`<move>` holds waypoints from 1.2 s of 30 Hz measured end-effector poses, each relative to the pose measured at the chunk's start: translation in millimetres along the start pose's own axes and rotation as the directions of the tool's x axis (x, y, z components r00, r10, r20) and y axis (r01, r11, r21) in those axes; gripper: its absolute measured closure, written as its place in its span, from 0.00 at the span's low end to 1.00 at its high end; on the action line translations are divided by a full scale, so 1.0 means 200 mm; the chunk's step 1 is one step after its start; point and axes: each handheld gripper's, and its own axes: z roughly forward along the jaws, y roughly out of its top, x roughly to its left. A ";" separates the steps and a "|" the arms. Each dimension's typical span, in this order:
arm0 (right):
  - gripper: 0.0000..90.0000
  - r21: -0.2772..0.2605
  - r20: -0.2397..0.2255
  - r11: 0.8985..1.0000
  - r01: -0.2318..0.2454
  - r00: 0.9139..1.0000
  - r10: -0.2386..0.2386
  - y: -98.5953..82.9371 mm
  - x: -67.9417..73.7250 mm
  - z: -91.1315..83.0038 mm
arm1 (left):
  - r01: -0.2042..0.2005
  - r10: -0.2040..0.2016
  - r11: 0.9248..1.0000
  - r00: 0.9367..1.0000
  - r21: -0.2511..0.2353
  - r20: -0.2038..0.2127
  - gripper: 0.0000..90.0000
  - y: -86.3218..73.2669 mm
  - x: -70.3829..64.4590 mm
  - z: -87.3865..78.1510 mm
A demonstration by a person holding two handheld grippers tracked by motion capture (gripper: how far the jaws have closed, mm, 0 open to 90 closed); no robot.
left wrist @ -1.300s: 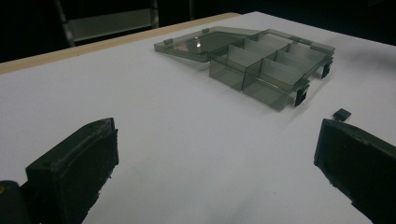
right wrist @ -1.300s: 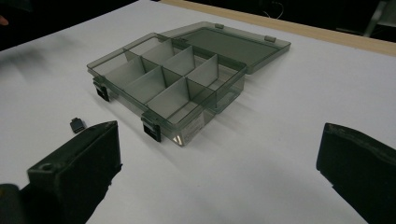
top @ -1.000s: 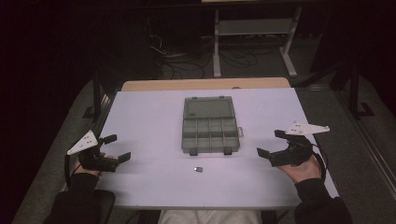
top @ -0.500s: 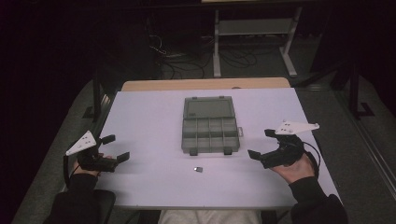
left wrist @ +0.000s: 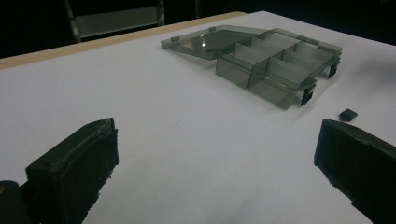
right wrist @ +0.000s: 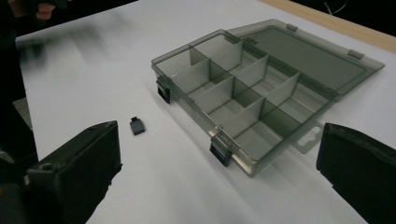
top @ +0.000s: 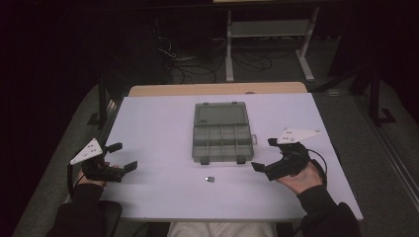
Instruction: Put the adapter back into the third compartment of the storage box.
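High view shows the right tool [top: 263,157] wide open and holding nothing, just right of the open box [top: 222,133]. The left tool [top: 121,157] is wide open and empty too, well apart near the counter's [top: 158,118] left edge. The small black piece [top: 209,179] lies alone, just in front of the box. I think this is the reaching step. Next, the right tool must go low over the piece and pinch it. Bare counter lies all around it.
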 end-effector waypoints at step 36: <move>0.00 0.107 -0.116 0.990 0.094 0.990 -0.082 0.12 0.13 0.27 | -0.002 0.002 1.000 1.000 0.005 0.001 0.00 0.00 0.00 0.00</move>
